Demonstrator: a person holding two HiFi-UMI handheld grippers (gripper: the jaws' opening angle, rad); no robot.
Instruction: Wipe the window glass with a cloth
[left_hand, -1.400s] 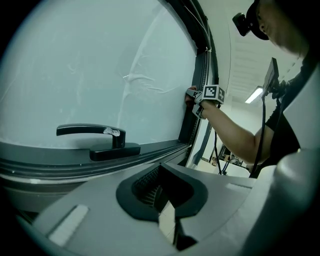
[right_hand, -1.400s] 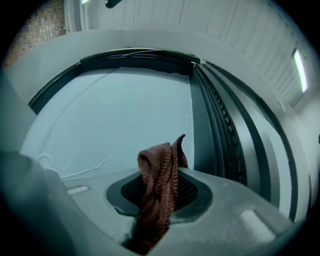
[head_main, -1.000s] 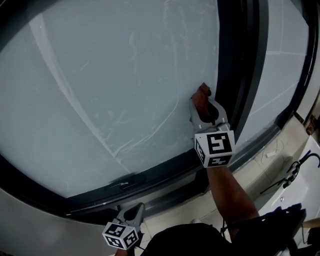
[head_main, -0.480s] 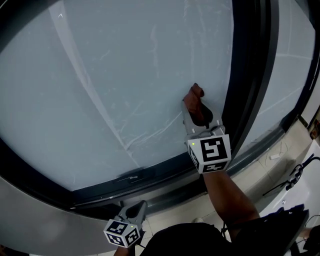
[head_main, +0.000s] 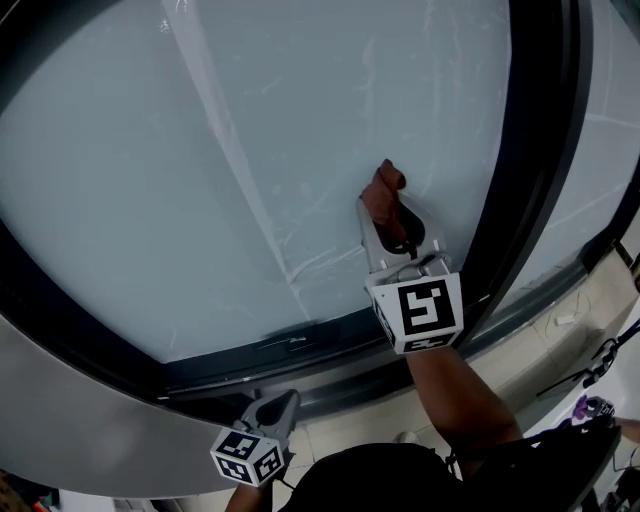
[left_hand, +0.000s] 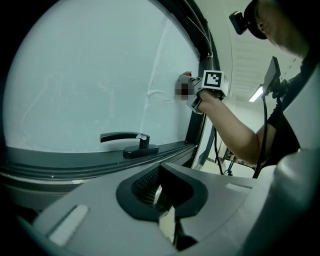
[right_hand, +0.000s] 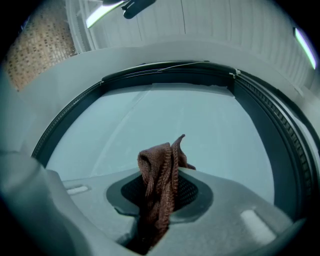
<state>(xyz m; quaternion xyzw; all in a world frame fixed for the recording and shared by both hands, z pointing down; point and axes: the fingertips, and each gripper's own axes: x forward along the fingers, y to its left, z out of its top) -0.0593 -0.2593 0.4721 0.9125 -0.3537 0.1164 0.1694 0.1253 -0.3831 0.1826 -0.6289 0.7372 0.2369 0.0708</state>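
A brown knitted cloth (right_hand: 160, 172) is pinched between the fingers of my right gripper (right_hand: 159, 202). The jaws are closed on its lower part, and a crumpled fold rises past the fingertips, ending in a small peak. In the head view, the cloth (head_main: 384, 194) bunches at the tips of the right gripper (head_main: 390, 216) and lies against the window glass (head_main: 200, 180). I cannot tell how firmly it presses.

The glass spreads out ahead of the fingers in every direction as a pale, blue-grey pane marked with faint streaks and smears. A long, lighter diagonal band crosses it to the left of the fingers. Just to the right of the right fingers runs the dark upright of the window frame (head_main: 528, 150), with another pane beyond it. Behind the fingers, toward my body, sits the gripper's marker cube (head_main: 416, 312), followed by a bare forearm (head_main: 455, 390).

The left gripper (head_main: 274, 410) hangs low, well apart from the cloth and below the frame's bottom rail. In its own view, the left gripper (left_hand: 162, 196) has its jaws drawn together with nothing between them. Past those fingertips, a dark window handle (left_hand: 127, 142) lies level on the bottom rail, with the glass (left_hand: 90, 85) rising beyond it. Farther to the right of those fingers, the right gripper's marker cube (left_hand: 213, 80) shows against the glass, next to the frame's upright (left_hand: 199, 115).
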